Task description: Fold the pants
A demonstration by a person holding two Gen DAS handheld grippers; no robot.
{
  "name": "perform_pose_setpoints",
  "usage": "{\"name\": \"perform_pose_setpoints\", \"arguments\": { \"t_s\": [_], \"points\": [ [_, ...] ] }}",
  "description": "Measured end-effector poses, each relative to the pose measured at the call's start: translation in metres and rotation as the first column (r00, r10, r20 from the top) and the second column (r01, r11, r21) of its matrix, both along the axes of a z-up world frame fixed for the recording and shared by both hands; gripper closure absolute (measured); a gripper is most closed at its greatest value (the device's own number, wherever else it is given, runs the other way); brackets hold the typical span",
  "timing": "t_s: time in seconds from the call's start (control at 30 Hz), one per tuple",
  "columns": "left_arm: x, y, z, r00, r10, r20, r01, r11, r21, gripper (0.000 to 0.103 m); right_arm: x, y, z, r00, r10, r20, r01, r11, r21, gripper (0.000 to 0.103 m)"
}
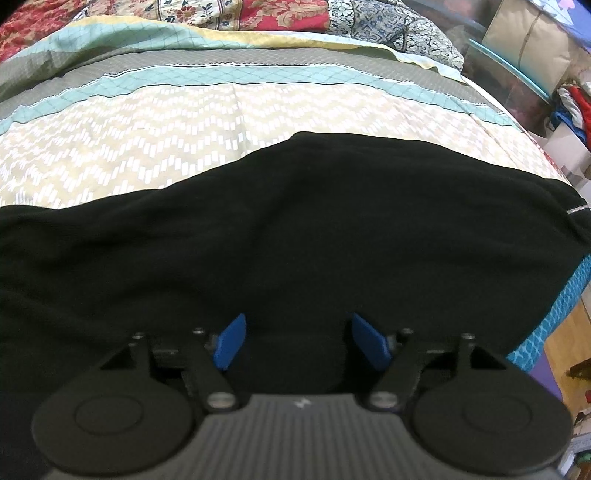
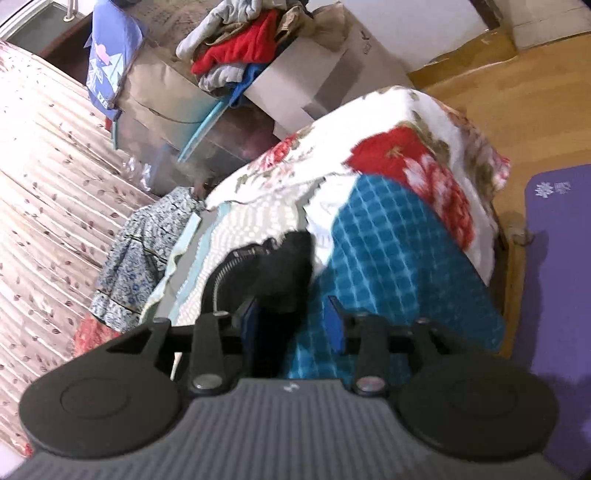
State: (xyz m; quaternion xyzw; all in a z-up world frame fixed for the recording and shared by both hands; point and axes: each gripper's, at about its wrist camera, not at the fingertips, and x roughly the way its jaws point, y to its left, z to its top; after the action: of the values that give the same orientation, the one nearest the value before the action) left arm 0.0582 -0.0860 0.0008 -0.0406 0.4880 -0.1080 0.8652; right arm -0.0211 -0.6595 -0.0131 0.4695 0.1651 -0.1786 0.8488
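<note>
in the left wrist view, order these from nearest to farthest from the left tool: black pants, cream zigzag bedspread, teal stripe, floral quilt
1. Black pants: right under and ahead of the open left tool.
2. Cream zigzag bedspread: past the pants' far edge.
3. Teal stripe: a band across the bed beyond the cream part.
4. Floral quilt: along the top, at the far end.

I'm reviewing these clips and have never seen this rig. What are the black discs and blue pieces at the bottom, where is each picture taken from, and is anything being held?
Each picture comes from a camera on a hand-held gripper, looking along its blue jaws. The left gripper, jaws open, hovers over the black fabric pants spread on the patterned bedspread. The right gripper looks open too, at the bed's corner, with the pants' zipper end between its jaws; no grip shows. A pile of clothes sits behind.
</note>
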Motion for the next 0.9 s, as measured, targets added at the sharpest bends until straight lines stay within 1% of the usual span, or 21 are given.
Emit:
{"name": "perform_pose_setpoints", "arguments": {
  "t_s": [0.07,0.13,0.23,0.27,0.3,0.33,0.37,0.4,0.47,0.53,0.57,0.6,0.63,0.67,0.7,0.73,0.77,0.8,0.83,0.87,0.9],
  "points": [
    [-0.001,-0.001,0.000,1.000,0.002,0.002,-0.002,1.000,0.002,0.036,0.013,-0.008,-0.002,1.000,0.018,-0.011,-0.018,1.000,0.015,0.051],
    [-0.001,0.001,0.001,1.000,0.005,0.003,-0.005,1.000,-0.004,0.036,0.027,-0.012,-0.006,0.999,0.026,-0.024,-0.025,0.999,0.038,0.051],
    [-0.003,0.003,0.008,1.000,0.017,-0.001,-0.017,0.999,-0.028,0.040,0.042,-0.013,-0.005,0.999,0.024,-0.031,-0.024,1.000,0.009,0.052],
    [-0.005,0.004,0.012,1.000,0.011,0.003,-0.011,0.999,-0.047,0.041,0.045,-0.012,-0.003,0.999,0.031,-0.044,-0.031,0.999,-0.006,0.060],
    [-0.007,0.003,0.016,1.000,-0.002,0.012,0.003,0.998,-0.063,0.044,0.051,-0.011,-0.001,0.997,0.037,-0.068,-0.039,0.999,-0.022,0.074],
    [-0.009,0.000,0.020,1.000,-0.017,0.022,0.019,0.997,-0.070,0.045,0.054,-0.010,0.001,0.995,0.043,-0.089,-0.046,0.998,-0.032,0.081],
    [-0.012,-0.004,0.024,0.999,-0.036,0.034,0.038,0.997,-0.070,0.047,0.056,-0.008,0.004,0.994,0.046,-0.098,-0.050,0.998,-0.039,0.085],
    [-0.014,-0.006,0.026,0.998,-0.048,0.041,0.050,0.996,-0.071,0.049,0.057,-0.005,0.010,0.995,0.046,-0.091,-0.051,0.997,-0.055,0.086],
    [-0.017,-0.011,0.031,0.997,-0.064,0.049,0.068,0.994,-0.086,0.050,0.053,0.004,0.027,0.997,0.065,-0.053,-0.070,0.991,-0.115,0.087],
    [-0.018,-0.011,0.033,0.997,-0.066,0.049,0.071,0.992,-0.105,0.050,0.052,0.022,0.049,0.993,0.118,-0.016,-0.119,0.972,-0.200,0.088],
    [-0.018,-0.011,0.033,0.997,-0.064,0.048,0.069,0.991,-0.116,0.050,0.052,0.034,0.061,0.987,0.158,-0.010,-0.155,0.954,-0.258,0.089],
    [-0.018,-0.010,0.033,0.997,-0.060,0.046,0.065,0.990,-0.125,0.050,0.054,0.051,0.074,0.978,0.207,-0.012,-0.199,0.924,-0.327,0.089],
    [-0.017,-0.008,0.033,0.998,-0.051,0.048,0.057,0.989,-0.134,0.050,0.055,0.066,0.083,0.967,0.255,-0.021,-0.243,0.888,-0.391,0.089],
    [-0.017,-0.005,0.033,0.998,-0.040,0.044,0.046,0.988,-0.146,0.050,0.057,0.086,0.092,0.950,0.311,-0.039,-0.293,0.837,-0.463,0.089],
    [-0.018,-0.002,0.032,0.999,-0.029,0.041,0.035,0.987,-0.157,0.050,0.058,0.109,0.098,0.927,0.369,-0.069,-0.346,0.770,-0.536,0.089],
    [-0.018,0.001,0.031,0.999,-0.018,0.036,0.024,0.985,-0.169,0.050,0.055,0.136,0.103,0.893,0.434,-0.116,-0.409,0.676,-0.613,0.089],
    [-0.018,0.005,0.030,1.000,-0.006,0.031,0.012,0.984,-0.179,0.050,0.051,0.161,0.104,0.854,0.490,-0.175,-0.467,0.572,-0.674,0.089],
    [-0.020,0.009,0.029,1.000,0.006,0.026,-0.001,0.982,-0.186,0.050,0.045,0.188,0.101,0.805,0.539,-0.249,-0.523,0.447,-0.725,0.089],
    [-0.021,0.013,0.028,1.000,0.015,0.024,-0.010,0.981,-0.191,0.050,0.038,0.215,0.093,0.746,0.577,-0.333,-0.577,0.311,-0.755,0.089],
    [-0.023,0.016,0.028,0.999,0.023,0.023,-0.018,0.981,-0.195,0.050,0.031,0.241,0.080,0.677,0.607,-0.415,-0.627,0.181,-0.758,0.089],
    [-0.025,0.021,0.027,0.999,0.031,0.022,-0.026,0.979,-0.200,0.050,0.025,0.261,0.068,0.615,0.630,-0.475,-0.665,0.090,-0.741,0.089]
  ]
}}
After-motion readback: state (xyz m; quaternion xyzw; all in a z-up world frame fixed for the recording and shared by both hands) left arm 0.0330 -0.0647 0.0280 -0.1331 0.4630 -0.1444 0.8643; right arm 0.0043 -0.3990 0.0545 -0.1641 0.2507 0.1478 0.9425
